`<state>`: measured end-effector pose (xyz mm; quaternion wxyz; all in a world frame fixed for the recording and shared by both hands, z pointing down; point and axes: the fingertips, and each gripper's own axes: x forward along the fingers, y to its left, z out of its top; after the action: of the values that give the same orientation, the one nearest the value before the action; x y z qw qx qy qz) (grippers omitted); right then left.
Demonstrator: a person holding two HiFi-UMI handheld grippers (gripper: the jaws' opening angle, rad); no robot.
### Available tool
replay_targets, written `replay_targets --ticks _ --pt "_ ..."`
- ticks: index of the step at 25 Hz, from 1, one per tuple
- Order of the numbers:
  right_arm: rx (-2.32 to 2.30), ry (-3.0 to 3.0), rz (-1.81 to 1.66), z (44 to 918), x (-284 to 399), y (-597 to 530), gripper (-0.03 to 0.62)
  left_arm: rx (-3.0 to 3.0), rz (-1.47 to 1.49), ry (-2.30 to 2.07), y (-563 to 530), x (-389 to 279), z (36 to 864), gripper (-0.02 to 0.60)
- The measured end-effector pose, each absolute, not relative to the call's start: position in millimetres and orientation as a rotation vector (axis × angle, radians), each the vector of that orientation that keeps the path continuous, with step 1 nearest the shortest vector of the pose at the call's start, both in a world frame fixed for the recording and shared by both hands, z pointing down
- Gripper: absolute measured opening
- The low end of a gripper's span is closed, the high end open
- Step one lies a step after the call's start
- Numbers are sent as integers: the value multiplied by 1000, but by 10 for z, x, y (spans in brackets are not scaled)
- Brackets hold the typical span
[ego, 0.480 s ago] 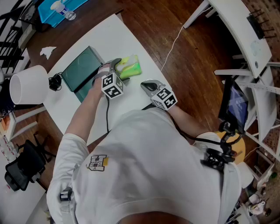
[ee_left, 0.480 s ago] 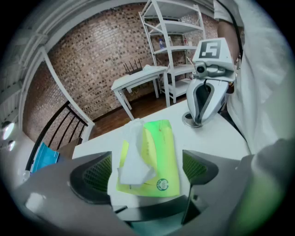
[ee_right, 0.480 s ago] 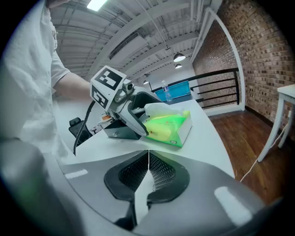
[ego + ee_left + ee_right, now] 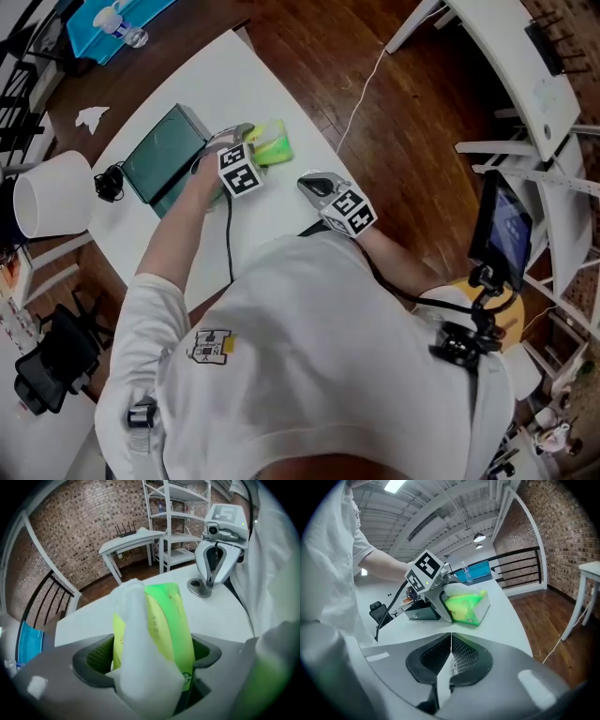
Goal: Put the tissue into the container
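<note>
A green tissue pack (image 4: 270,142) with a white tissue at its top lies on the white table (image 4: 281,211), just right of the dark green container (image 4: 159,155). My left gripper (image 4: 255,141) points steeply down over the pack, its jaws standing wide and shut on it. In the left gripper view the tissue pack (image 4: 161,630) fills the gap between the pads. My right gripper (image 4: 317,184) rests shut and empty on the table to the pack's right. From the right gripper view, the tissue pack (image 4: 466,607) sits beyond my right gripper (image 4: 451,653), with the container (image 4: 419,611) behind it.
A white cylinder (image 4: 52,192) and a small black device with a cable (image 4: 108,183) sit at the table's left end. A crumpled tissue (image 4: 92,117) lies on the wooden floor. A blue tray (image 4: 112,19) is far back. The table's right edge (image 4: 323,141) runs close beside the pack.
The left hand has tipped a little farther over the pack. The pack and the right gripper have stayed where they were.
</note>
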<state>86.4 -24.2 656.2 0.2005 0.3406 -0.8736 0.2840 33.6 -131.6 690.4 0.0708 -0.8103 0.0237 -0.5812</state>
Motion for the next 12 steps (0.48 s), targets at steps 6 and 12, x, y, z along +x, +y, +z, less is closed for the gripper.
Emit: replay_targets --ticks 6,12 --pt "958 -2438 799 6571 888 -244 3 -2430 -1755 101 -1336 355 6869 408" --pt "957 -2439 787 6563 858 -220 3 -2429 -1701 194 -1403 359 6752 394"
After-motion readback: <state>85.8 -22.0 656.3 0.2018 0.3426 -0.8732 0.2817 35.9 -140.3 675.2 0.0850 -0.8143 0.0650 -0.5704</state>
